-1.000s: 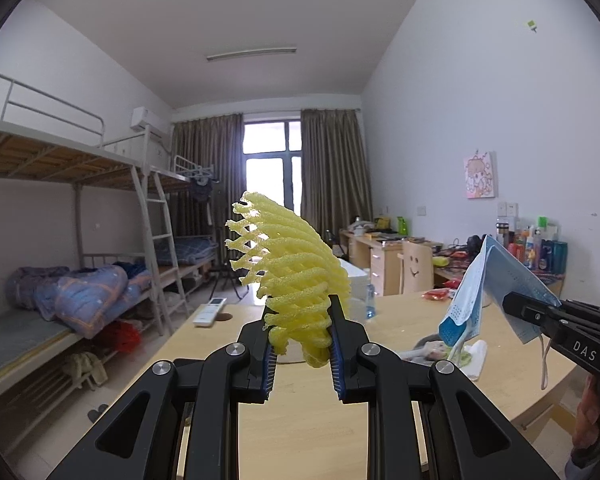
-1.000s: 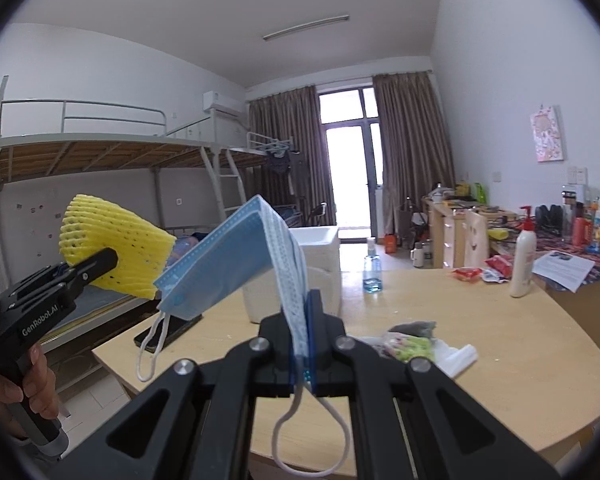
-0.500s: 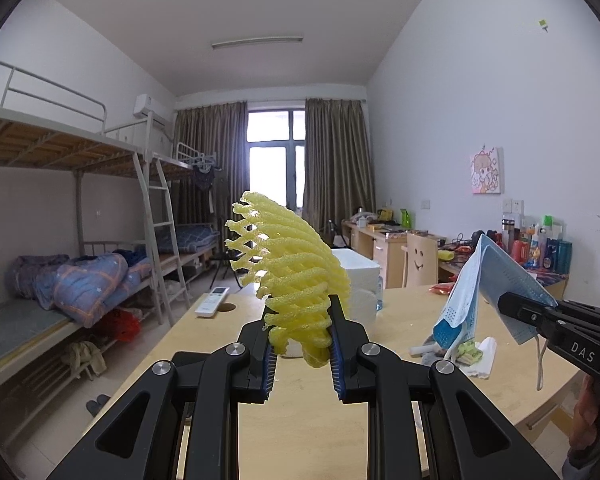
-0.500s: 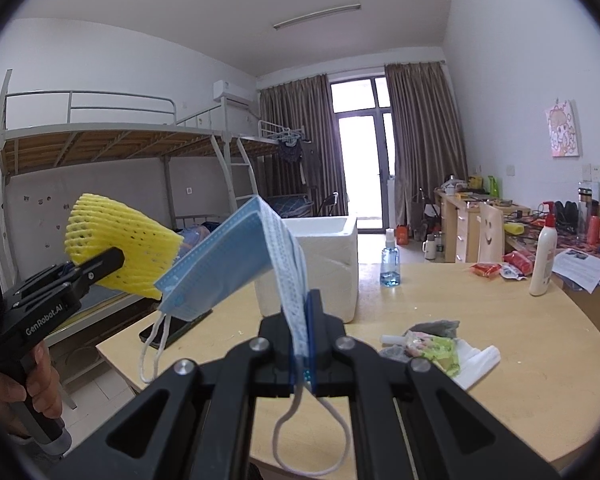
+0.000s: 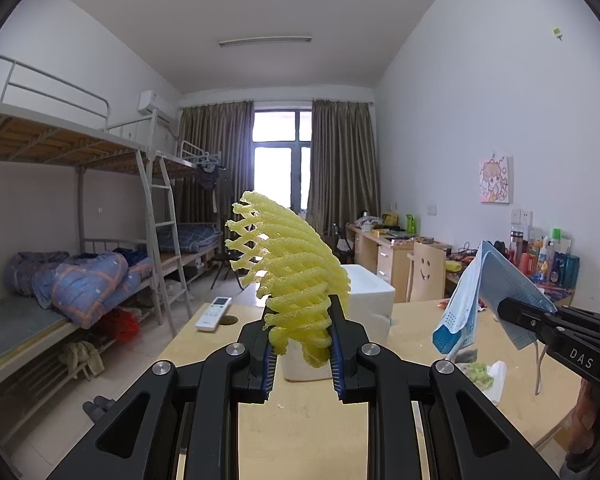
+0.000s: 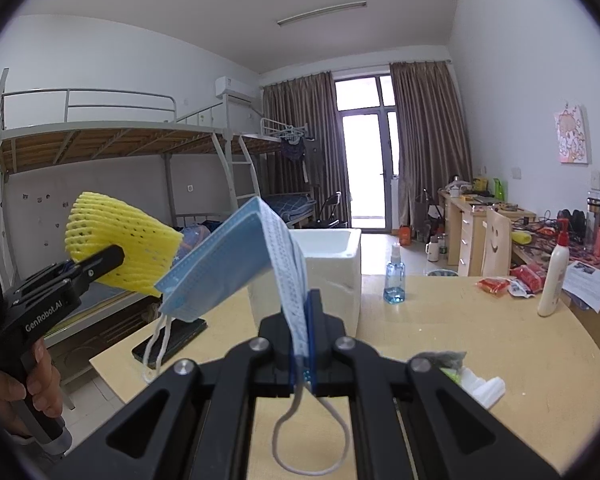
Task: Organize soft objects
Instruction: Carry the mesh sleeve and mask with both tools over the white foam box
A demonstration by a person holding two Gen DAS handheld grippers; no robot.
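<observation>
Two tools are up in the air over the near edge of the wooden surface (image 6: pixel 480 336), each carrying one soft thing. The left tool (image 5: pixel 302 344) is clenched on a single yellow foam net (image 5: pixel 288 268), pinched at its lower end so it fans upward and leans left above the fingers. The right tool (image 6: pixel 302 336) is squeezed almost fully together on one blue face mask (image 6: pixel 236 264); the mask folds over the fingertips and droops to the left, with one ear loop hanging below the fingers and another dangling off the far corner. Seen from the right wrist, the left tool (image 6: pixel 100 262) and its net sit just beside the mask, apart from it. On the surface ahead stands one white foam box (image 6: pixel 336 276), open at the top, roughly midway along. Right of it are one small blue spray bottle (image 6: pixel 395 278) and, farther right, one white pump bottle (image 6: pixel 555 276); a crumpled heap of white wrappers (image 6: pixel 476 380) lies near the right tool. A black phone (image 6: pixel 172 340) lies at the left edge, a white remote (image 5: pixel 214 312) farther back. Bare wood shows between the tools and the box. Beyond stand bunk beds (image 5: pixel 80 216) and curtains (image 5: pixel 340 168).
</observation>
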